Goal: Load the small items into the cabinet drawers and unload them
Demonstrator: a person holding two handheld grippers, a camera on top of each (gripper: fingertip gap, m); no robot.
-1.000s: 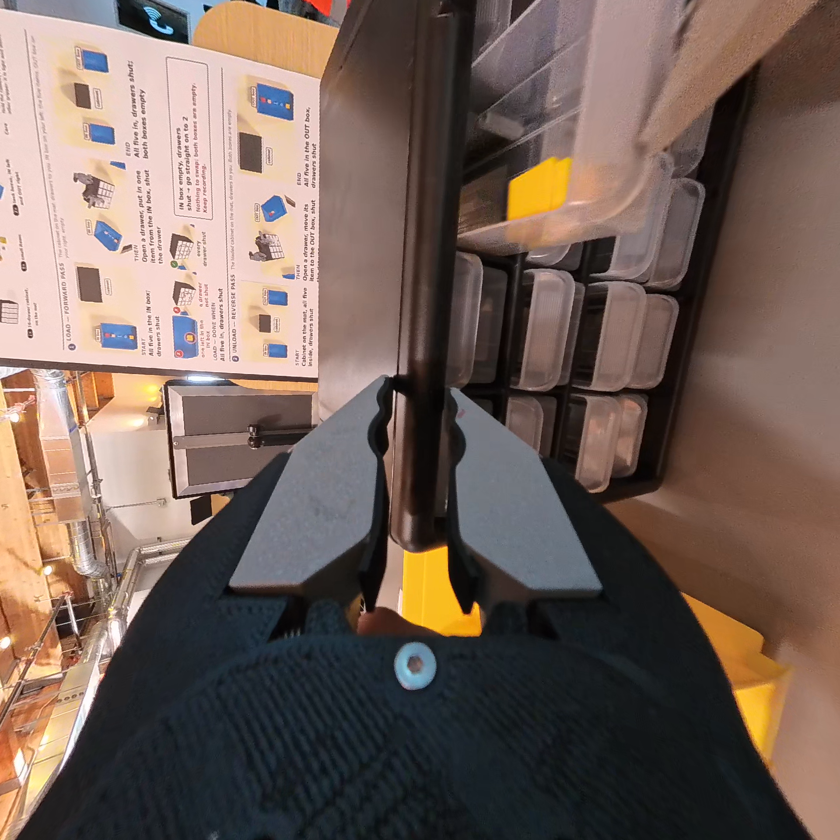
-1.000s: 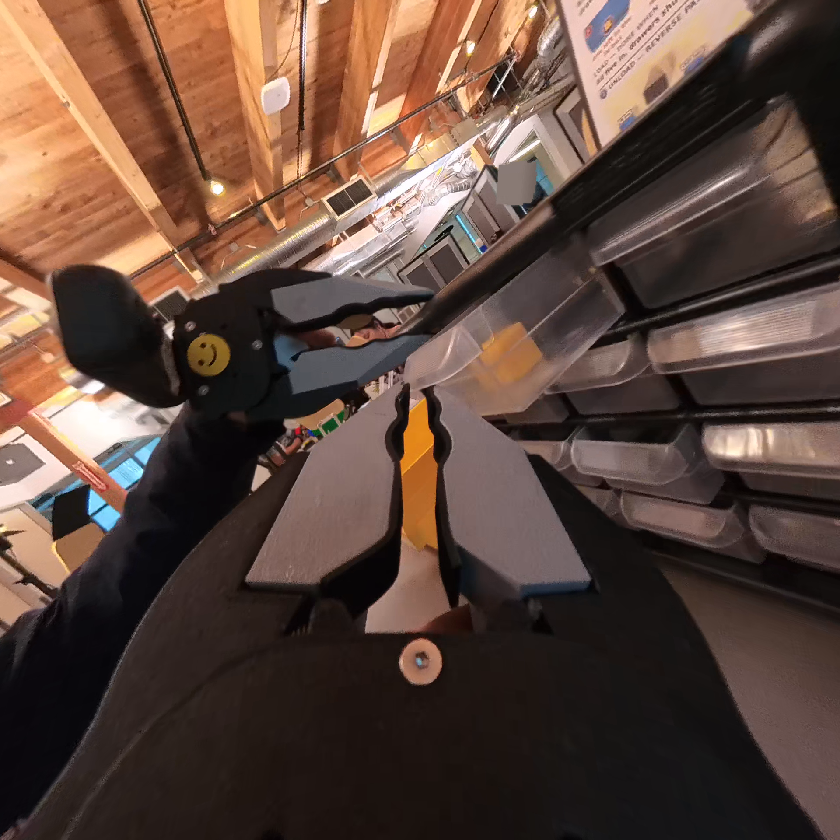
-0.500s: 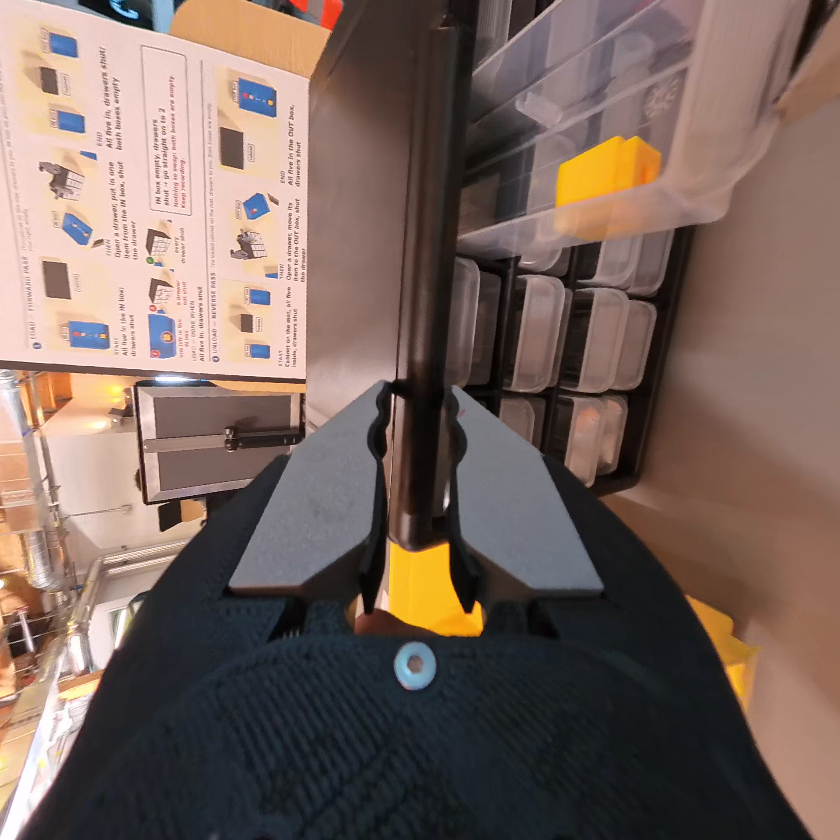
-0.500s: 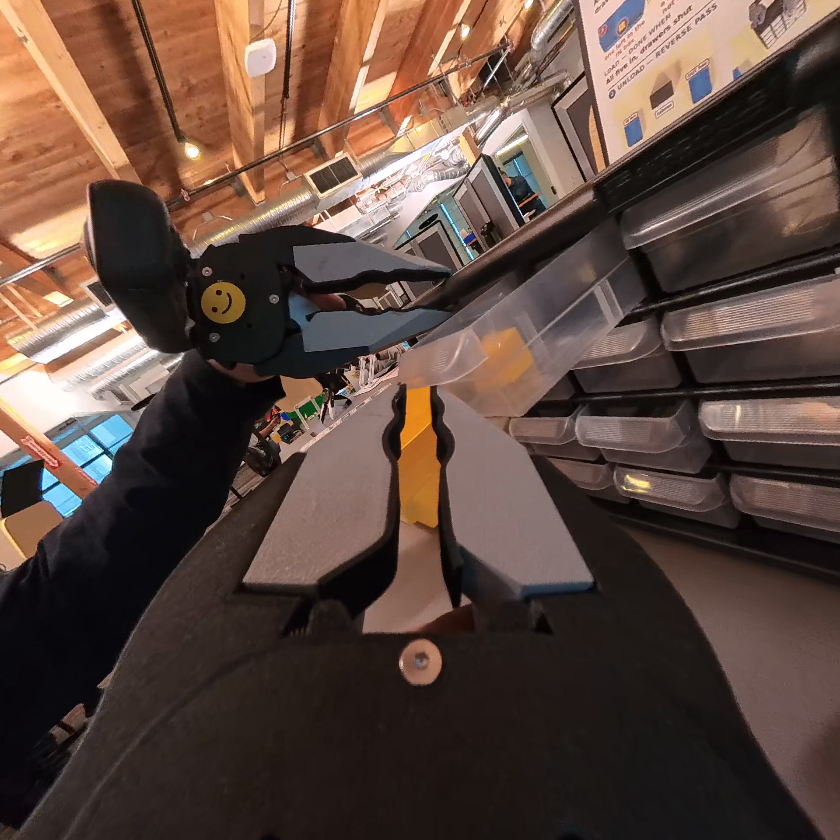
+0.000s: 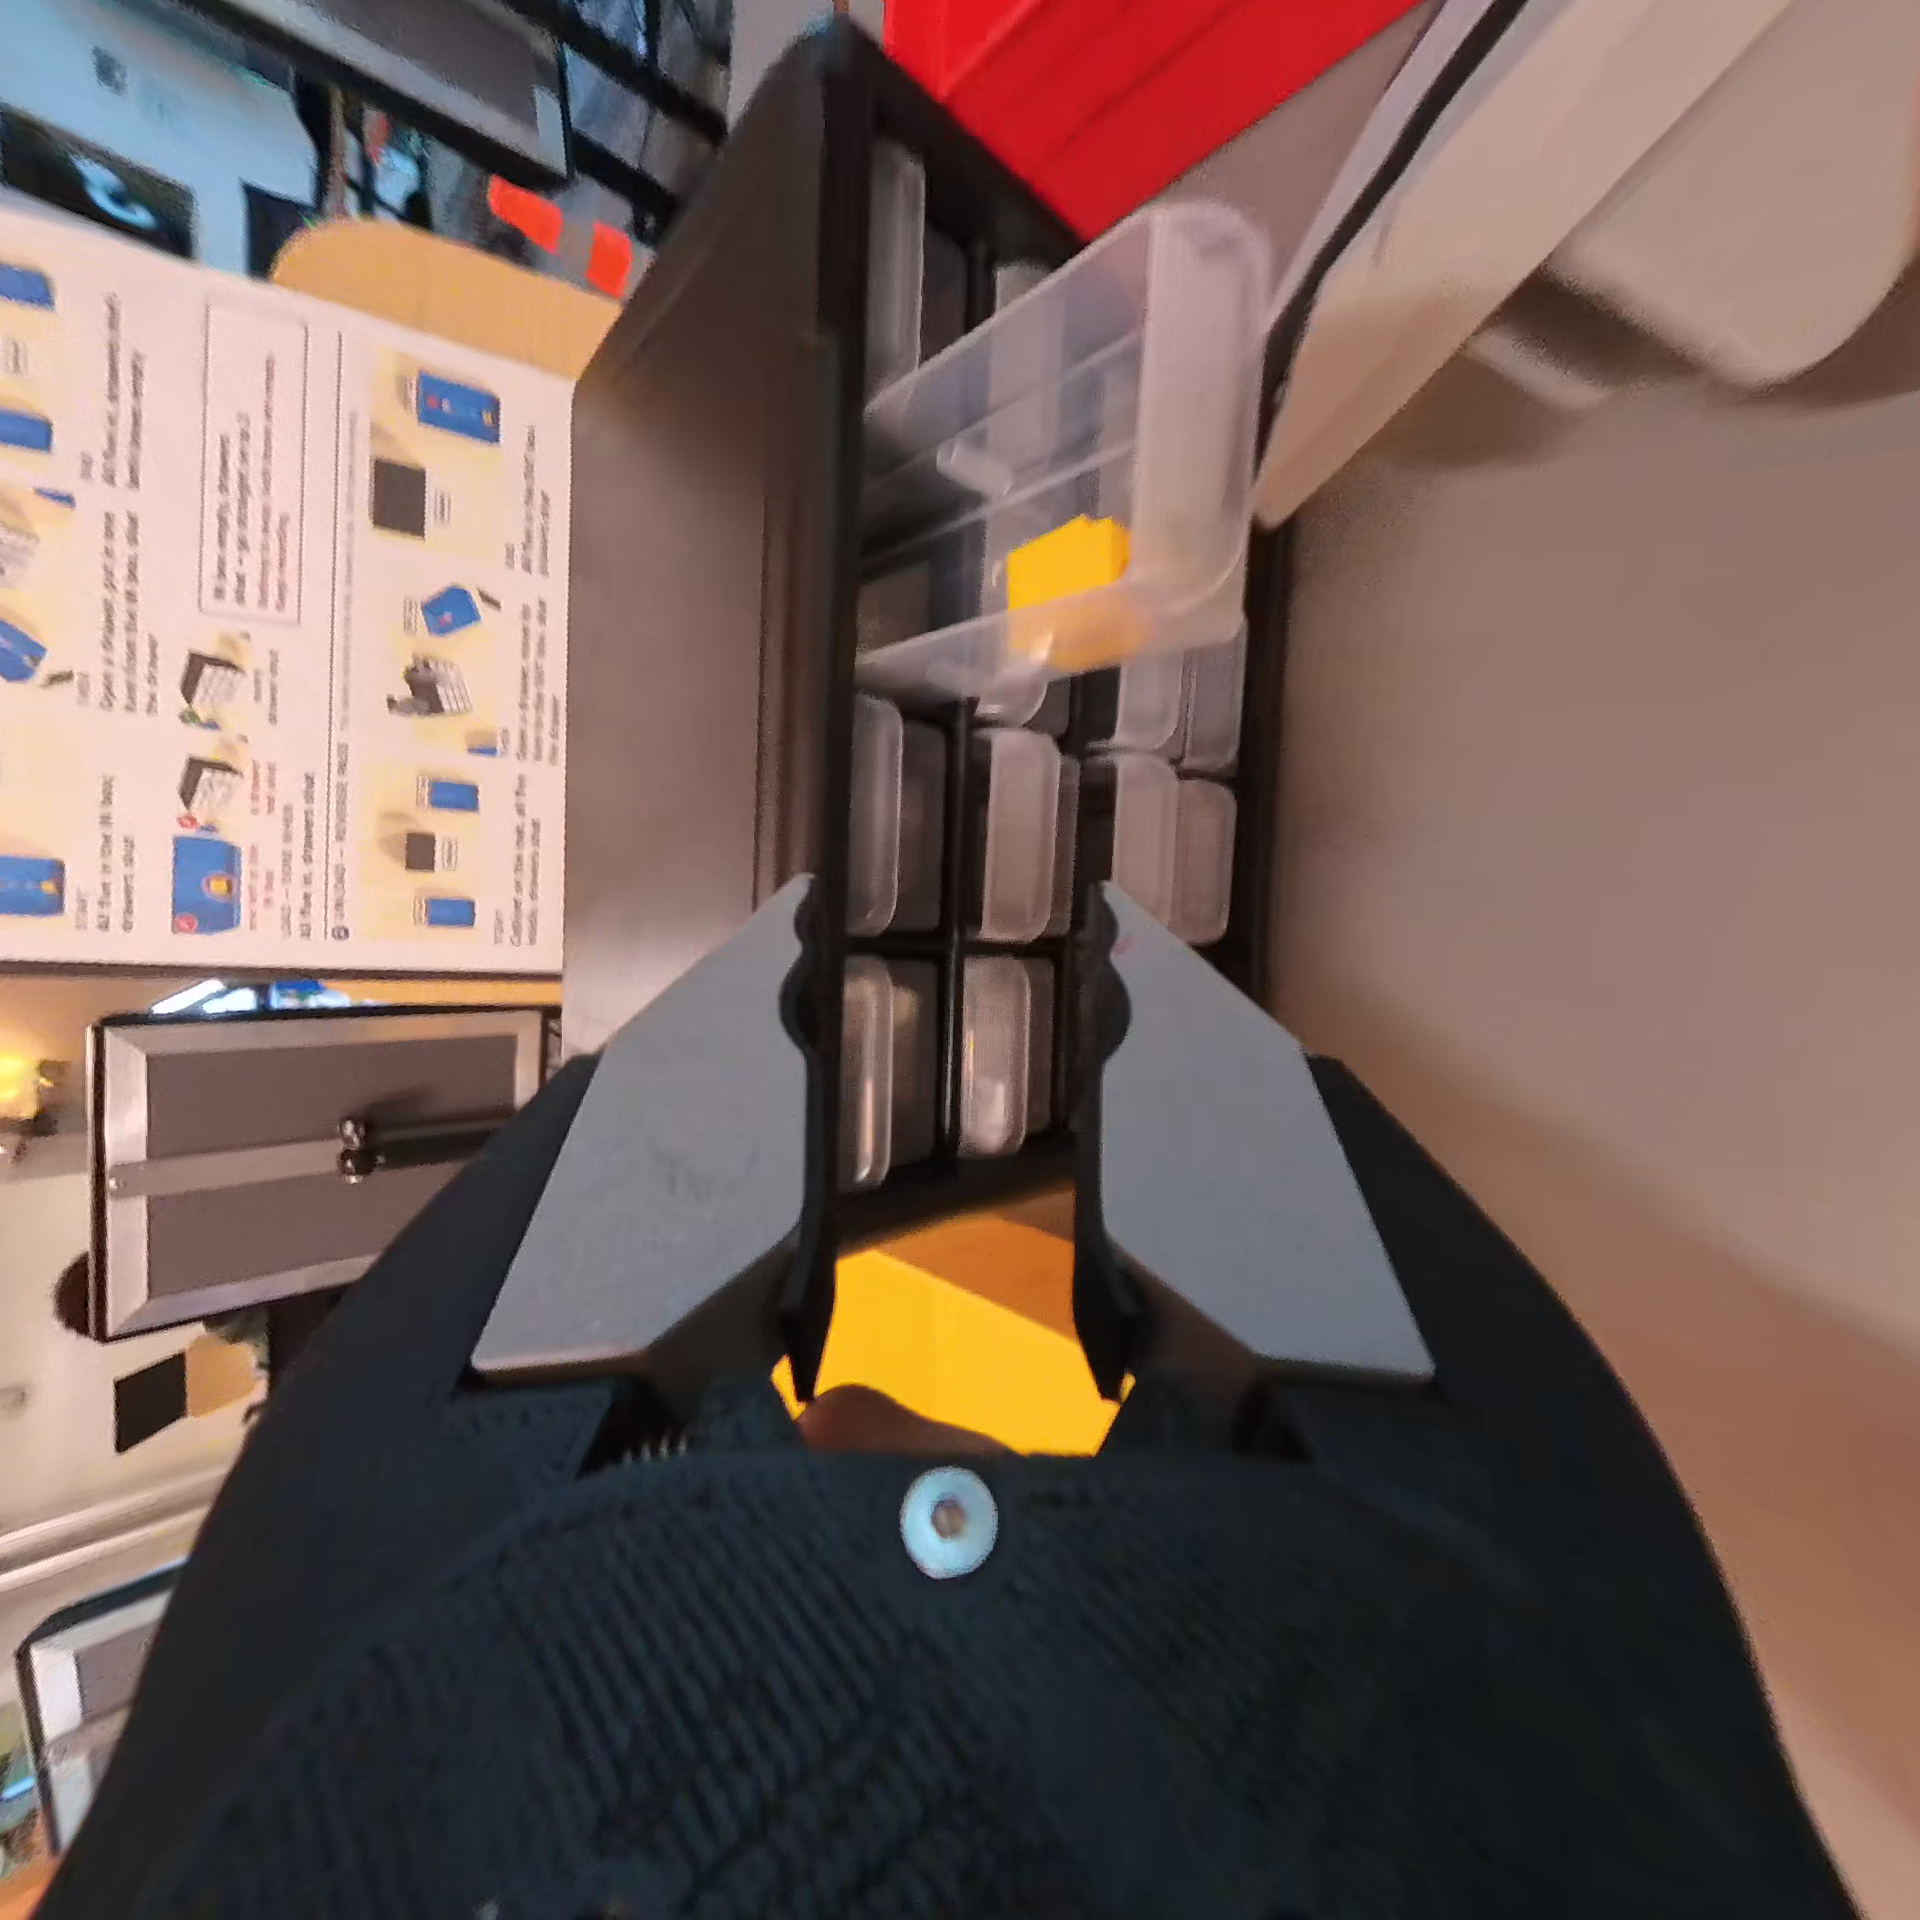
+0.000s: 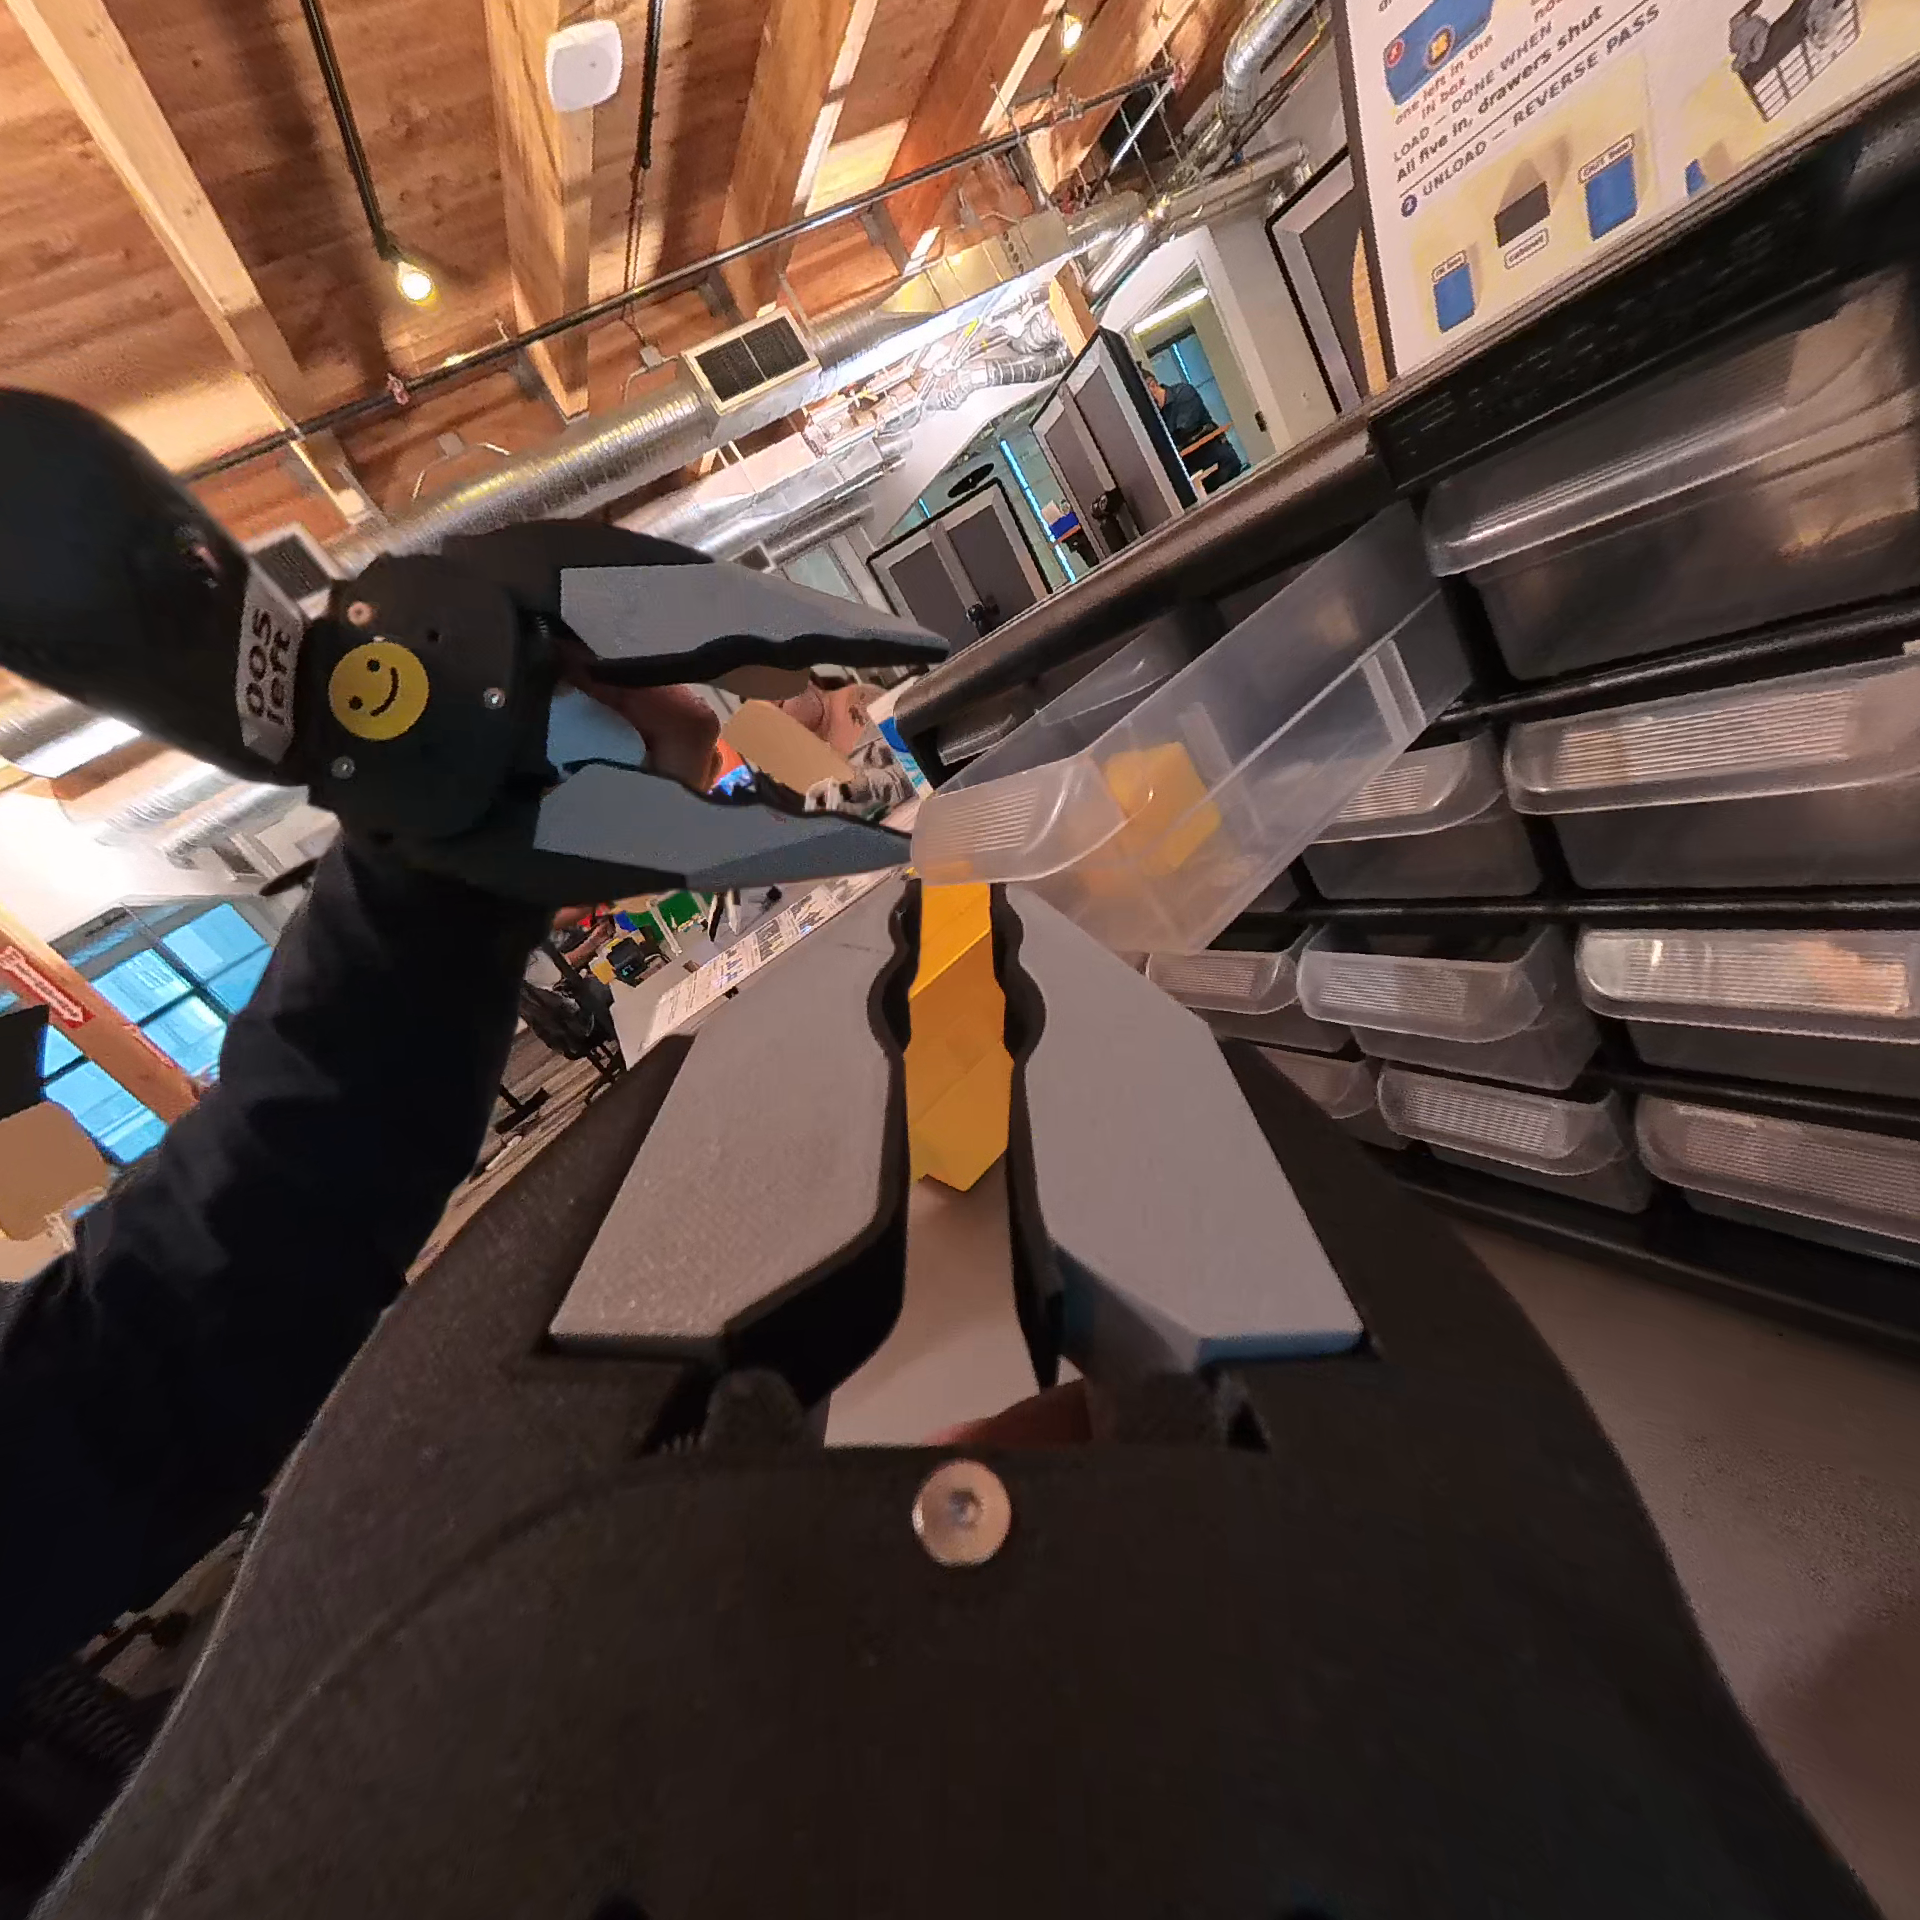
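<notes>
The black cabinet (image 5: 675, 623) holds rows of clear drawers. One top drawer (image 5: 1195, 416) is pulled out with a yellow block (image 5: 1065, 571) inside. My left gripper (image 5: 956, 914) is open and empty, its jaws spread around the cabinet's front corner edge. In the right wrist view the left gripper (image 6: 920, 753) stands open next to the open drawer (image 6: 1247, 748), its lower fingertip at the drawer's front lip; the yellow block (image 6: 1153, 800) lies inside. My right gripper (image 6: 954, 888) has its jaws nearly together with nothing between them, just below that drawer.
A yellow box (image 6: 956, 1039) stands on the table left of the cabinet (image 6: 1662, 935); it also shows under my left gripper (image 5: 956, 1330). An instruction poster (image 5: 260, 623) stands behind the cabinet. A red box (image 5: 1091, 94) and a pale blurred object (image 5: 1558, 208) lie beyond the drawer. My right fingertips sit around 7 cm from my left ones.
My left gripper has let go of the cabinet's top front edge and opened. The right gripper has drawn back a little from the open drawer.
</notes>
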